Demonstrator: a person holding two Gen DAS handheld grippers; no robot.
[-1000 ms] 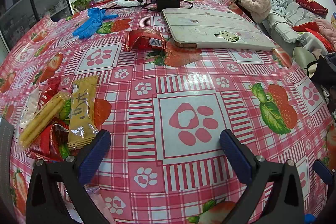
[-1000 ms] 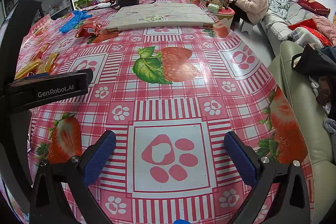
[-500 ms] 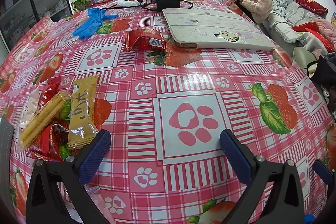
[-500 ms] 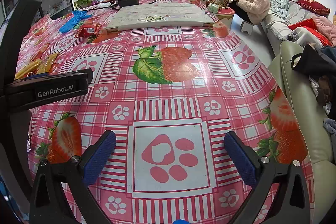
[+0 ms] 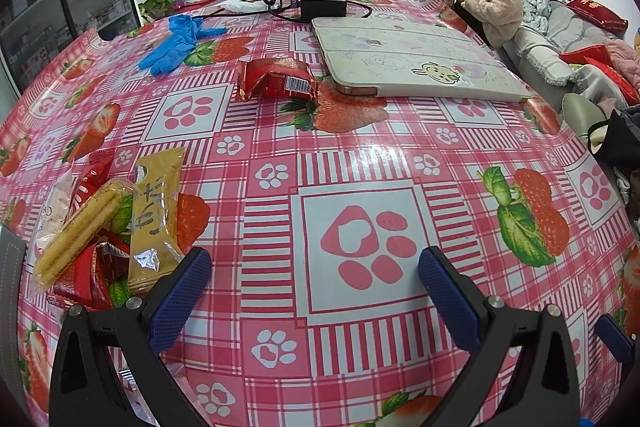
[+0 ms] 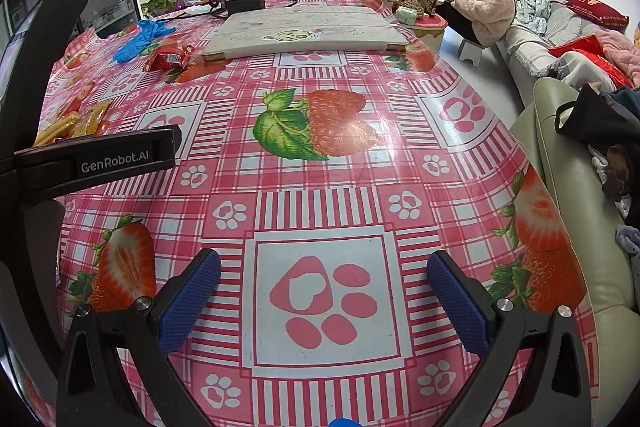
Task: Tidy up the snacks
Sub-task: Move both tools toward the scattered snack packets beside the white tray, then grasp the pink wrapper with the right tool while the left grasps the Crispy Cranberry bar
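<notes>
A heap of snack packets lies at the left of the table: a yellow packet (image 5: 154, 219), a long yellow stick pack (image 5: 80, 231) and red wrappers (image 5: 86, 275). A lone red snack bag (image 5: 276, 79) lies farther back, also in the right wrist view (image 6: 168, 57). My left gripper (image 5: 314, 291) is open and empty just above the table, its left finger beside the heap. My right gripper (image 6: 324, 297) is open and empty over a paw print on the cloth. The heap shows far left in the right wrist view (image 6: 72, 125).
A white folded mat (image 5: 408, 63) lies at the back, with a black power brick and cables (image 5: 322, 7) behind it. Blue gloves (image 5: 176, 41) lie back left. A sofa (image 6: 576, 163) runs along the table's right edge. A person (image 5: 500, 9) sits beyond.
Neither gripper nor any snack has moved. Only the picture on the wall screen has changed.
</notes>
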